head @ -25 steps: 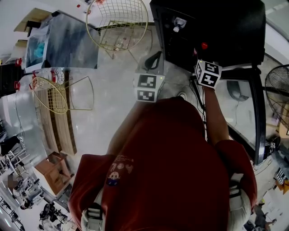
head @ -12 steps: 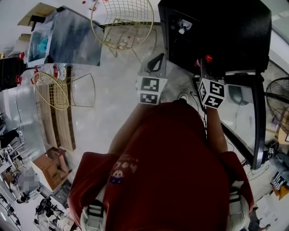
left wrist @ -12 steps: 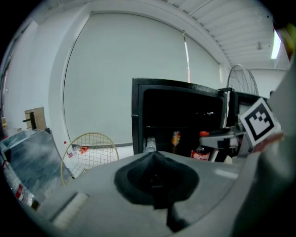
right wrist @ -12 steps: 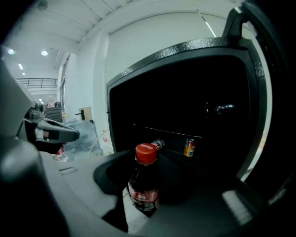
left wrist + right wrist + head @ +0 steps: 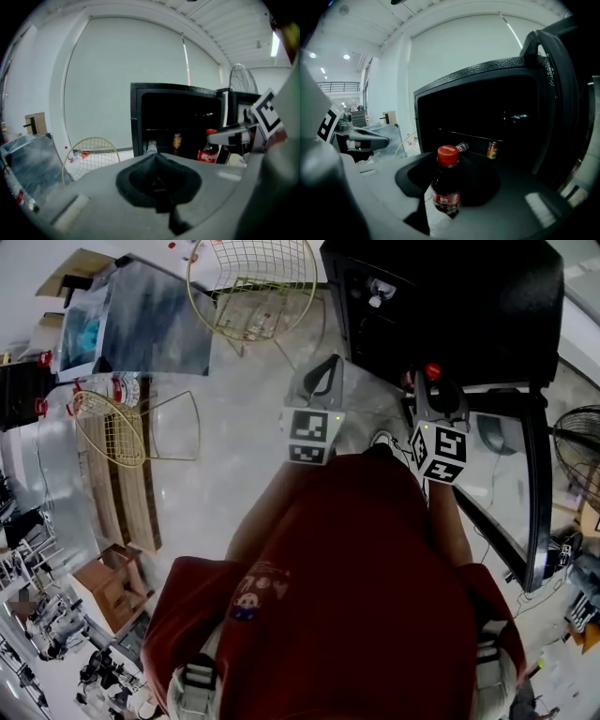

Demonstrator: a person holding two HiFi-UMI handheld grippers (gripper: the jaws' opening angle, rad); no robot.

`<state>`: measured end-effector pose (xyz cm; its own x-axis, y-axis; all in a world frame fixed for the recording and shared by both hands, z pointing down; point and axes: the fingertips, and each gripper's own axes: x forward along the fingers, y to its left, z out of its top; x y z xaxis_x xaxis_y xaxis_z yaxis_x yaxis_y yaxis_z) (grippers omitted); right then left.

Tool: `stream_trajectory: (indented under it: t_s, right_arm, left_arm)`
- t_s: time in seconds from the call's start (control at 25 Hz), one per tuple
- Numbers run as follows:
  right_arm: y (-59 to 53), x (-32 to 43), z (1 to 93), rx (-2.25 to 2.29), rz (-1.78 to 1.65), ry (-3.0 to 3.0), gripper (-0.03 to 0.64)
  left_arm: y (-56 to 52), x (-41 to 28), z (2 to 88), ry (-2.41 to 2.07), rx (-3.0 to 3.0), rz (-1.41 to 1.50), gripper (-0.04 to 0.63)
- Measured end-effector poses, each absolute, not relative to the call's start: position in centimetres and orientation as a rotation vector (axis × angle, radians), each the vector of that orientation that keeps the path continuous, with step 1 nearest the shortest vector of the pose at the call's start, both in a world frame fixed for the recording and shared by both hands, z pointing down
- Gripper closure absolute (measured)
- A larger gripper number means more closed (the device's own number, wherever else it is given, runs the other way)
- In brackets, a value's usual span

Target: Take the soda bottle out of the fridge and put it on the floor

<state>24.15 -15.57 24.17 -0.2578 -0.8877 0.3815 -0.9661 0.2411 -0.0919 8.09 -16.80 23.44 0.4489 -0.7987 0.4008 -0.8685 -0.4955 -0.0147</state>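
Observation:
A dark soda bottle (image 5: pixel 446 187) with a red cap (image 5: pixel 448 155) and red label stands upright between my right gripper's jaws, which are shut on it. In the head view the right gripper (image 5: pixel 433 382) hangs just outside the open black fridge (image 5: pixel 441 306), with the red cap (image 5: pixel 432 371) showing at its tip. My left gripper (image 5: pixel 323 371) hovers over the floor to the left of the fridge, jaws together with nothing in them. From the left gripper view the bottle (image 5: pixel 209 153) appears at the right, in front of the fridge (image 5: pixel 178 101).
A can (image 5: pixel 492 150) and a lying container (image 5: pixel 461 146) stay on the fridge shelf. The fridge door (image 5: pixel 528 493) stands open at the right. Two gold wire baskets (image 5: pixel 248 282) (image 5: pixel 108 432) and a grey panel (image 5: pixel 141 320) stand on the glossy floor (image 5: pixel 234 484); a fan (image 5: pixel 577 456) is far right.
My right gripper has drawn the bottle back out of the fridge, toward the person and upward. The left gripper has barely shifted.

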Motion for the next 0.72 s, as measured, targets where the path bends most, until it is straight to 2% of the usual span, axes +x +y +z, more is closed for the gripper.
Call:
stream_trajectory:
  t_s: [0.72]
  right_arm:
    - [-12.0, 24.6, 24.4, 1.581, 0.462, -2.385, 0.480]
  left_arm:
    - [-13.0, 10.4, 24.8, -1.604, 2.370, 0.540, 0.595]
